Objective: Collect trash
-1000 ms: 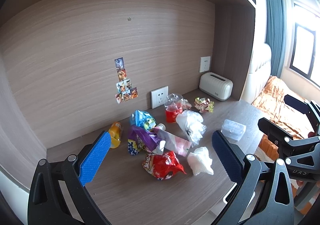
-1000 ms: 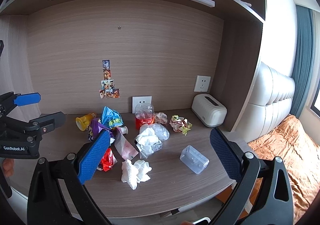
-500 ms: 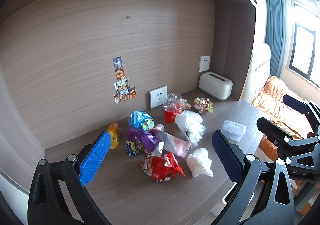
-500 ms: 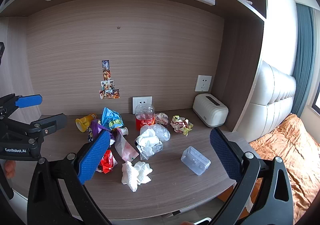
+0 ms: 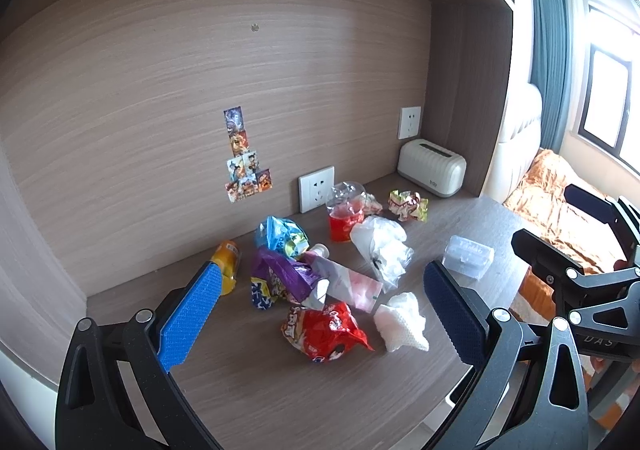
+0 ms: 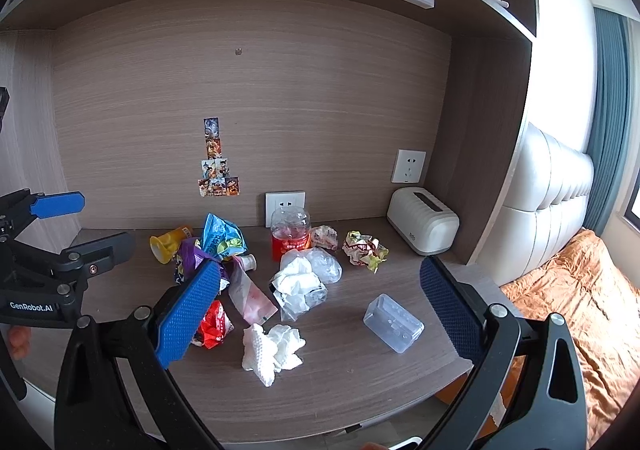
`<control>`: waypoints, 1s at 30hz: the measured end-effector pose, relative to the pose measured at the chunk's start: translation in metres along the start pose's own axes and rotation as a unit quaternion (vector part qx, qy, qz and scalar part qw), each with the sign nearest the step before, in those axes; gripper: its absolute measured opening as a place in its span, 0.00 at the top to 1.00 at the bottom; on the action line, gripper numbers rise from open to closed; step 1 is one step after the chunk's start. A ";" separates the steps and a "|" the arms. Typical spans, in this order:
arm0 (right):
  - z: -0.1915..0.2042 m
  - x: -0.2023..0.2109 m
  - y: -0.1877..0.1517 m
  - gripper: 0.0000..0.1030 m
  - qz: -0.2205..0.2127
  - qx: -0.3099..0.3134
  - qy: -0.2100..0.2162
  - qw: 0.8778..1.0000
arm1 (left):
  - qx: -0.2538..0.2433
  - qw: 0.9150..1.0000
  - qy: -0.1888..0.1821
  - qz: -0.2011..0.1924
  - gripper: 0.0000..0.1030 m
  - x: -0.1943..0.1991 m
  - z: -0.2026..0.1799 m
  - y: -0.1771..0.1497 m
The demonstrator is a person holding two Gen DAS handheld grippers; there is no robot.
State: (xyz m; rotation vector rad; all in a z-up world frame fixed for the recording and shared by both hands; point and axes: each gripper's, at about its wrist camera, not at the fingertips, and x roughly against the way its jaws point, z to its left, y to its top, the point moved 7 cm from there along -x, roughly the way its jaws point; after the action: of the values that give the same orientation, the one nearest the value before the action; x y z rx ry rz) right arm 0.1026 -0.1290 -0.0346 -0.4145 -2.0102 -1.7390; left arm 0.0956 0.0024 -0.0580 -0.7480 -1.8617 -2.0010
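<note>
**Both grippers spread wide above littered desk, nothing held**

Left gripper [image 5: 320,310]: fingers spread wide, nothing between the pads. It hangs above the front part of the desk [image 5: 260,390]. In the left wrist view, the red snack bag [image 5: 326,332] and the crumpled white tissue [image 5: 402,324] lie on the desk in the gap between the two pads, not touched by either. The yellow bottle [image 5: 226,264] lies on its side just behind the left pad.

Right gripper [image 6: 320,306]: fingers also spread wide and empty. In the right wrist view, the tissue [image 6: 274,348] and the clear plastic box [image 6: 394,324] lie between the pads, apart from both. The left pad covers part of the red bag [image 6: 212,326].

Trash farther back on the desk:
- purple wrapper [image 5: 280,278] and blue snack bag [image 5: 282,236], touching each other;
- pink-and-white pouch [image 5: 346,284], beside the purple wrapper;
- clear plastic bag [image 5: 382,248], near the centre;
- red-labelled jar [image 5: 345,216], by the wall socket [image 5: 317,194];
- crumpled yellow-green wrapper [image 5: 408,205], near the white ribbed appliance [image 5: 432,174].

Each gripper shows at the edge of the other's view, well apart.
</note>
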 end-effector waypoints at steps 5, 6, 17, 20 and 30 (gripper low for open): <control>0.006 -0.009 -0.006 0.03 0.010 0.010 -0.002 1.000 | -0.007 1.000 -0.015 0.010 0.04 -0.012 -0.002 -0.009; 0.007 -0.011 -0.007 0.03 0.012 0.011 -0.002 1.000 | -0.009 1.000 -0.019 0.012 0.04 -0.015 -0.002 -0.011; 0.021 -0.072 -0.053 0.03 0.084 0.000 0.015 0.996 | -0.025 0.996 -0.056 0.061 0.05 -0.084 0.006 -0.060; 0.025 -0.098 -0.074 0.03 0.115 -0.007 0.021 0.993 | -0.038 0.994 -0.065 0.085 0.04 -0.115 0.008 -0.079; 0.034 -0.173 -0.124 0.13 0.206 -0.028 0.053 0.977 | -0.063 0.981 -0.134 0.126 0.04 -0.183 0.002 -0.106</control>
State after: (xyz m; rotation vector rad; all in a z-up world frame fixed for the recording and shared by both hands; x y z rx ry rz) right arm 0.1842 -0.1046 -0.2330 -0.6878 -1.6607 -1.5241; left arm 0.1873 -0.0064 -0.2490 -1.2763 -1.6823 -1.9453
